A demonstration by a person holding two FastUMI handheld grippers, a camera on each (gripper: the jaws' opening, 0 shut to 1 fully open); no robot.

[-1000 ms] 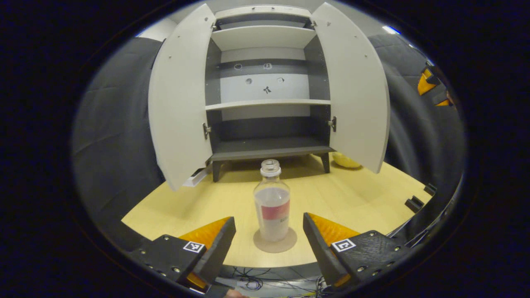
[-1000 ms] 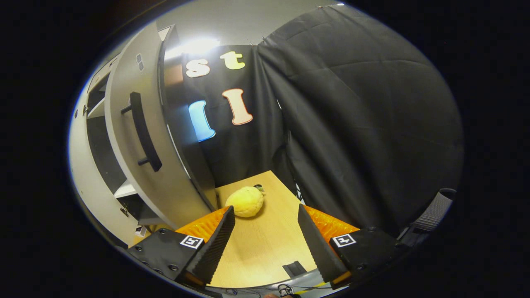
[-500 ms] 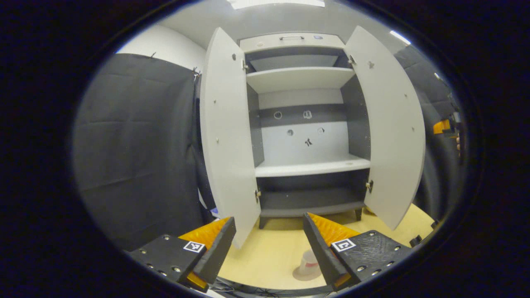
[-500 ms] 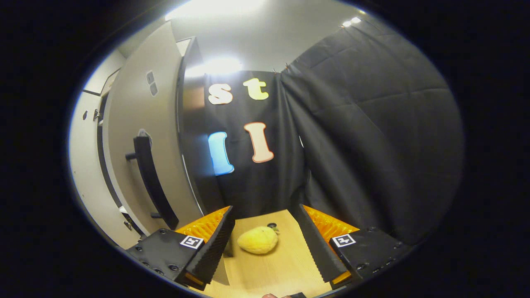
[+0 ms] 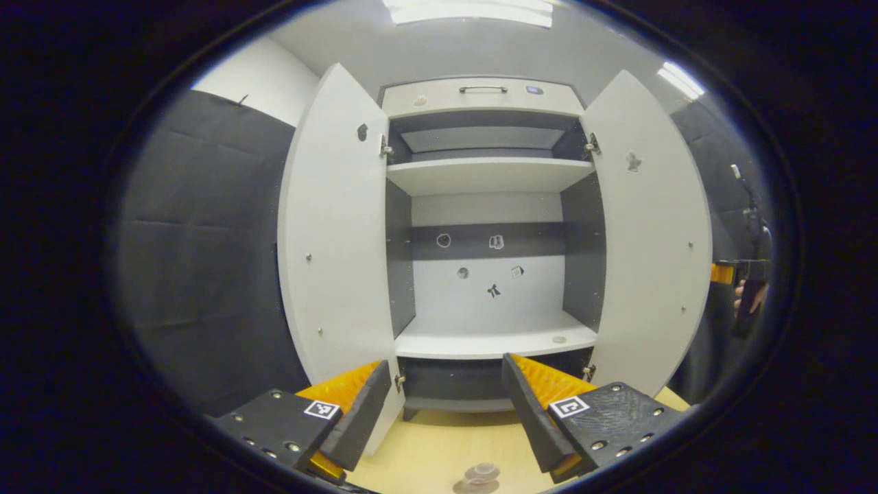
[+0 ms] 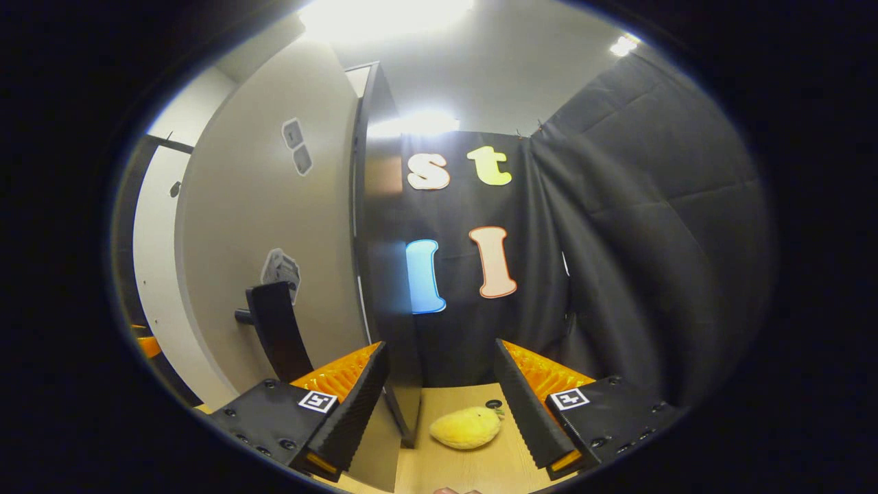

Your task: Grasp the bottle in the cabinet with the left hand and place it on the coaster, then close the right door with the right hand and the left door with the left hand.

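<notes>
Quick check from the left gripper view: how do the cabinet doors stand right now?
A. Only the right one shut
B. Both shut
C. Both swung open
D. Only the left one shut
C: the left door and the right door both stand swung out, with the cabinet shelves bare between them.

Left gripper (image 5: 446,412): jaws apart, nothing between them. Right gripper (image 6: 439,405): jaws apart, nothing held, both raised, pointing level.
</notes>
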